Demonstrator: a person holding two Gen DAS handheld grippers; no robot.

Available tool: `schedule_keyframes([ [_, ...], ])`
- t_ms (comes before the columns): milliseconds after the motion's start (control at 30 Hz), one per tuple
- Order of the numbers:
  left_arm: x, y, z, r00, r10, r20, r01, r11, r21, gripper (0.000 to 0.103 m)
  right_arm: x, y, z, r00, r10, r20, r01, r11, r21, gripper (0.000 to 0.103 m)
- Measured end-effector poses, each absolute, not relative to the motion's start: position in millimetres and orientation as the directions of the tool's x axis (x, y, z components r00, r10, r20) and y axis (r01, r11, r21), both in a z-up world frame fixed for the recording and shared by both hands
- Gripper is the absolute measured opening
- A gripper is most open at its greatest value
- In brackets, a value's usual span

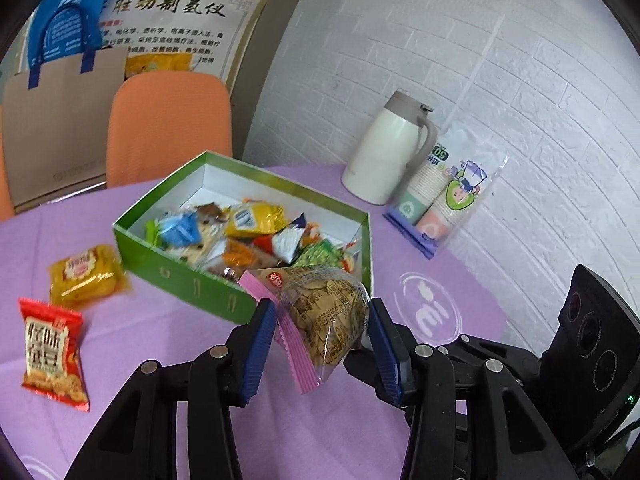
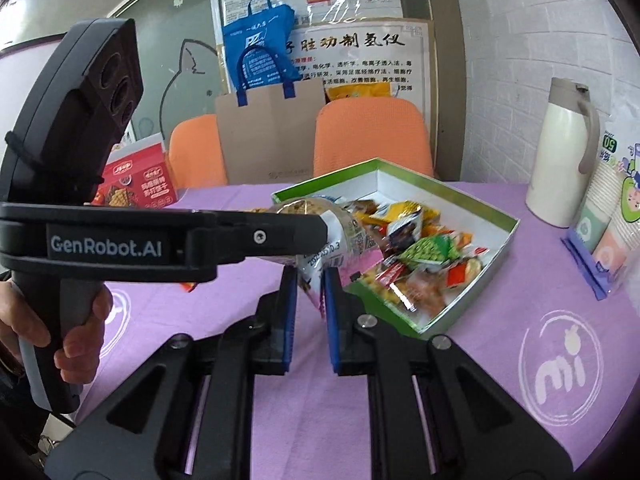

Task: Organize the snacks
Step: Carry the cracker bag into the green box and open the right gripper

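Carrying a clear snack packet [image 1: 324,312] in the left tongs [image 1: 322,320], right tongs [image 2: 310,292] pinching its corner; next, drop it into the green box [image 1: 180,276] just ahead.

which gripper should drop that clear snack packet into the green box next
Left, probably. The left gripper already holds the clear snack packet beside the green box; the right gripper looks nearly closed at the packet's edge.
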State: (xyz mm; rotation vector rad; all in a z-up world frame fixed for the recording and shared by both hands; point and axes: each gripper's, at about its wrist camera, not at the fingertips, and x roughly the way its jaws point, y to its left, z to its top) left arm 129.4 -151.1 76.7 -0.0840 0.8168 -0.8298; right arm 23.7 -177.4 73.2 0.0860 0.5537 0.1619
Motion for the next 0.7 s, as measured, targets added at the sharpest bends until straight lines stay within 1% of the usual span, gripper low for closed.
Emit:
schedule_keyframes([
  [233,165.1,-211.3,92.0,0.364,-0.708,-0.605,0.679,0.646,-0.348,0.048,47.3,-224.5,81.0,0.875,0.095,-0.475,-0.039,0.991,0.126,0.015],
  [367,186.9,-240.7,88.8,0.349,-0.708,-0.613,0.689,0.638,-0.345,0.048,66.4,-243.7,79.1,0.881,0.056,-0.469,0.005,0.992,0.127,0.015],
  [533,212.2,-262.2,77.3,0.346,-0.699,-0.625,0.684,0.644,-0.342,0.049,83.2,-256.7,69.7,0.880,0.003,-0.474,0.046,0.995,0.090,0.016],
  [567,216.5,-264.0,72.4,0.352,-0.689,-0.634,0.679,0.654,-0.333,0.050,89.2,-257.9,63.9,0.877,-0.001,-0.480,0.048,0.995,0.086,0.020],
  [600,219.6,-265.0,67.4,0.364,-0.672,-0.645,0.671,0.670,-0.319,0.054,91.4,-258.4,58.7,0.872,-0.002,-0.490,0.046,0.996,0.077,0.023],
  [633,222.3,-266.6,60.9,0.387,-0.641,-0.662,0.654,0.697,-0.294,0.066,95.8,-258.4,53.9,0.861,-0.003,-0.508,0.041,0.997,0.063,0.026],
  [667,223.5,-265.4,56.0,0.413,-0.612,-0.675,0.635,0.725,-0.269,0.071,98.5,-257.5,48.4,0.847,-0.017,-0.531,0.045,0.998,0.039,0.034],
  [700,223.8,-262.8,51.5,0.437,-0.587,-0.681,0.617,0.747,-0.249,0.081,98.2,-255.5,43.2,0.839,-0.036,-0.543,0.051,0.999,0.013,0.048],
])
